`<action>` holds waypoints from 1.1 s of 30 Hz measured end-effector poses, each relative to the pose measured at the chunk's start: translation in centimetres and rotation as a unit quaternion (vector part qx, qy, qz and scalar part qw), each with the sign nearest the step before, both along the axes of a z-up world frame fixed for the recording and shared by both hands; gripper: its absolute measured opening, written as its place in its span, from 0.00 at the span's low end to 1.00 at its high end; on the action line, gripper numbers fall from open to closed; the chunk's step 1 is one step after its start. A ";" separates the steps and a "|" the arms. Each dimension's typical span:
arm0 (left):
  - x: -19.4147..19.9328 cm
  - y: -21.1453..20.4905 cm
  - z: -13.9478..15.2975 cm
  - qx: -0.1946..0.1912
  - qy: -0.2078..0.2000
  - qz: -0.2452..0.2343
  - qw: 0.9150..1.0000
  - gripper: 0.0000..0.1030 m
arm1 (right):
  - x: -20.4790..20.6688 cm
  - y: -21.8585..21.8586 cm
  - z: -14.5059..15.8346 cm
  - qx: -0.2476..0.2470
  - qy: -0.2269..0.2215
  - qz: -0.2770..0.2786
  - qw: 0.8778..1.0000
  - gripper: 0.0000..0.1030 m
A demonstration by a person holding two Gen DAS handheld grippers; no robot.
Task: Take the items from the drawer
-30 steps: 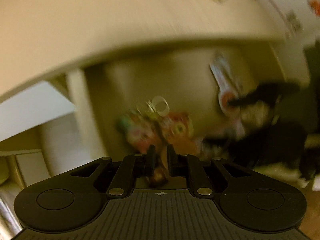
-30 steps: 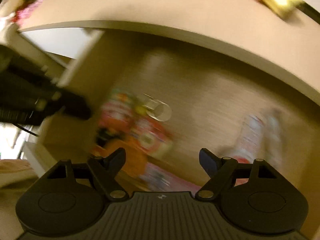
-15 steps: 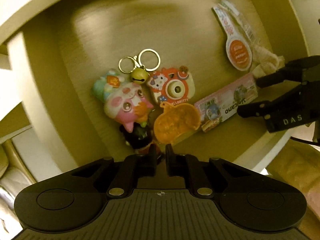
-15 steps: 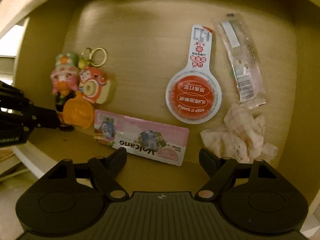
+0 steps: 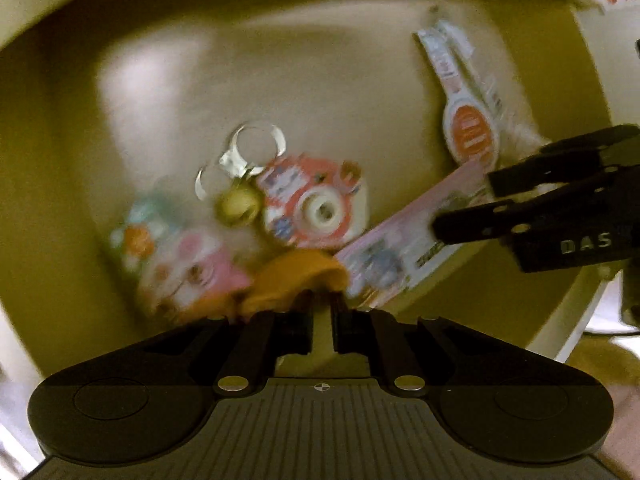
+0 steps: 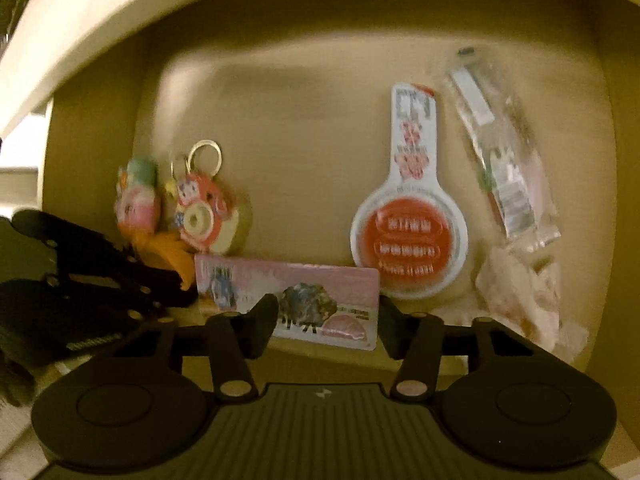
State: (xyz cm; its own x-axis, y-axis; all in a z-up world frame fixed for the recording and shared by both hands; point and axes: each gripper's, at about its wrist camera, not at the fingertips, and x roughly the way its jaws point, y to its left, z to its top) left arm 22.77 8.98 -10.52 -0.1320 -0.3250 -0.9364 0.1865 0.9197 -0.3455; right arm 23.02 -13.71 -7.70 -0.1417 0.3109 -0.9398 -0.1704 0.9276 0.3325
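While both views are looking down into it, the open wooden drawer is holding all the items on its floor. Along the front edge, the pink flat packet is lying lengthwise, and the right gripper is hovering over it with its 2 fingers spread wide, 1 fingertip over the packet's middle and the other past its right end; whether they are touching it is unclear. Behind the packet, the white paddle-shaped tag with a red round label is lying flat, and a clear wrapped sachet is lying to its right, above a crumpled pale wrapper in the front right corner. At the left, the keyring cluster is sitting together: a red camera charm, a pink figure charm, an orange piece, a small yellow bell and 2 metal rings. The left gripper is sitting just in front of the orange piece with its 2 fingers nearly together, only a narrow gap showing and nothing visible between them. The left view is blurred.
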 end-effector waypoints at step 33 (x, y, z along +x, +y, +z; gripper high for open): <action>-2.7 10.0 13.7 -0.009 -0.243 0.187 0.952 0.07 | -2.0 16.3 -0.9 0.086 0.008 0.161 0.983 0.42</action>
